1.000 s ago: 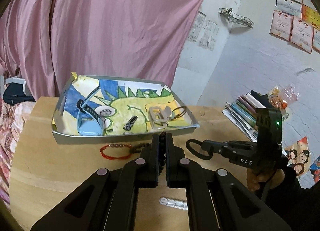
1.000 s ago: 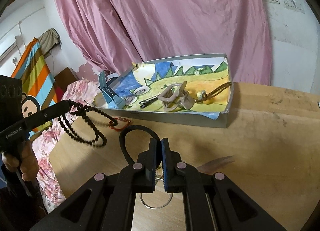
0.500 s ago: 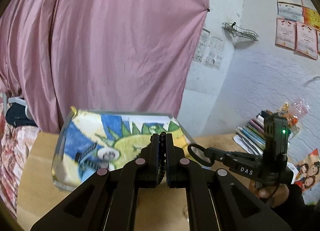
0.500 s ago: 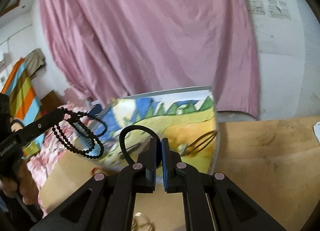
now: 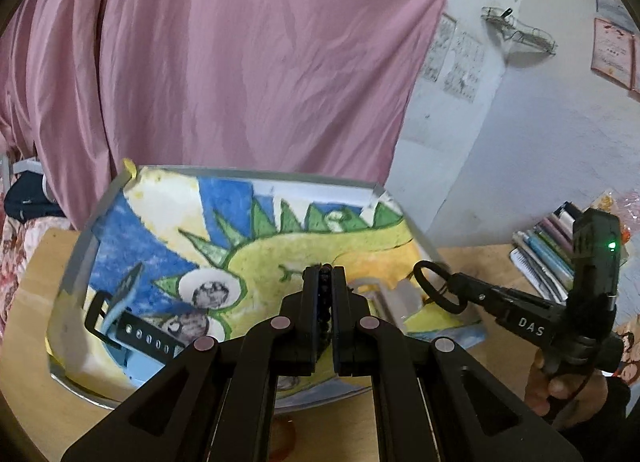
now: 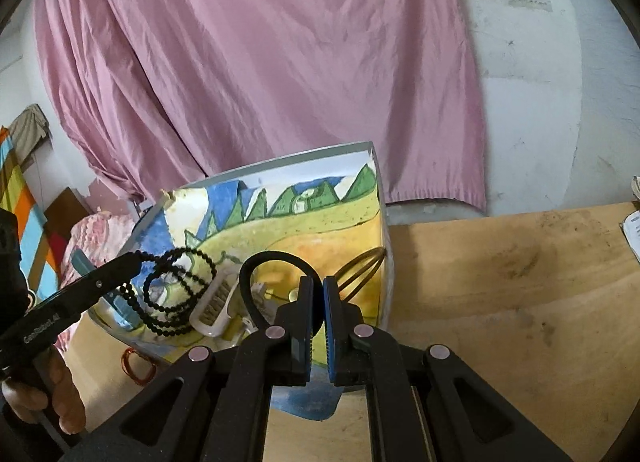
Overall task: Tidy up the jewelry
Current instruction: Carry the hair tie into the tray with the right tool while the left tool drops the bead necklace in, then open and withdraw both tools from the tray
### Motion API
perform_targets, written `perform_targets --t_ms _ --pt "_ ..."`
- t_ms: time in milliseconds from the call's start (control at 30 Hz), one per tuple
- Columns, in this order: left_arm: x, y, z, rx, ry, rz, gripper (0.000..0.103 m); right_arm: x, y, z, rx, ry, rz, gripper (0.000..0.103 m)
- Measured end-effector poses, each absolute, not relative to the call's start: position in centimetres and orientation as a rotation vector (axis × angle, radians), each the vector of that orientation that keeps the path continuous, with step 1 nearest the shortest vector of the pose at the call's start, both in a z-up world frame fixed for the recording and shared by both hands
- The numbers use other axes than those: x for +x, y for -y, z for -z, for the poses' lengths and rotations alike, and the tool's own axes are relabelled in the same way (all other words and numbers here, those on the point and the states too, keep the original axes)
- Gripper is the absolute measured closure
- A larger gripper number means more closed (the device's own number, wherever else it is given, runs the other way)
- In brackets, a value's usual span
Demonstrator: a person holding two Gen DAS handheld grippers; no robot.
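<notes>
Left tool [image 5: 325, 282] closed tight on a black bead string [image 6: 176, 294], beads visible as a thin dark line in the gap between both pads in the left wrist view; in the right wrist view the rest of the string hanging in loose loops over the left part of the tray [image 5: 76, 262]. Right tool [image 6: 318, 302] closed on a black hair tie [image 6: 276, 278], loop standing up in front of its tips and held above the right part of the tray. Both loads above the tray already, so probably the step in hand: to set each piece down inside. Better to lower first, until the hanging loops touch the painted paper lining, and only then to separate the pads, otherwise risk of beads bouncing or sliding over the low rim. Good to choose a free patch: a watch with black strap [image 5: 132, 326] and a pale hair clip [image 6: 216, 302] lying inside already, so possible tangling of the loops there. Advisable also to keep both tools apart while lowering. On the table [image 6: 500, 282], just before the near rim of the tray, an orange bracelet [image 6: 138, 368] not yet collected.
</notes>
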State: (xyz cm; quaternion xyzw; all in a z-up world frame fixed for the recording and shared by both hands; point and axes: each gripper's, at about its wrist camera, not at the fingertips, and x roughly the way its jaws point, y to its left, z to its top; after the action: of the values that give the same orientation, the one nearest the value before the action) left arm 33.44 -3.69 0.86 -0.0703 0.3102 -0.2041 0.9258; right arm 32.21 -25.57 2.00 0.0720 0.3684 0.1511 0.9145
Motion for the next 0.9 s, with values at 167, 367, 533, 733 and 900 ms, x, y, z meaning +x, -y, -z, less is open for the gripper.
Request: perform_targets --t_ms 167,367,533,733,900 --pt "34.0 3.8 0.2 -0.137 -0.689 0.395 0.100 32.3 25.4 -1.6 0.134 -0.768 -0.298 0.096" --pt "34.0 3.8 0.3 -0.125 -0.715 0.357 0.080 32.1 25.6 -1.9 0.134 -0.771 -0.282 0.095" --pt "32.8 3.3 -0.8 -0.158 -0.675 0.355 0.056 30.7 26.1 -3.2 0.125 -0.735 -0.267 0.079" --pt "29.8 3.0 -3.1 -0.174 -0.608 0.336 0.023 27.4 27.2 -5.2 0.103 -0.668 -0.266 0.034" --pt "26.5 2.1 -4.6 -0.185 -0.550 0.329 0.011 23.9 27.3 -6.6 0.055 -0.603 -0.312 0.000"
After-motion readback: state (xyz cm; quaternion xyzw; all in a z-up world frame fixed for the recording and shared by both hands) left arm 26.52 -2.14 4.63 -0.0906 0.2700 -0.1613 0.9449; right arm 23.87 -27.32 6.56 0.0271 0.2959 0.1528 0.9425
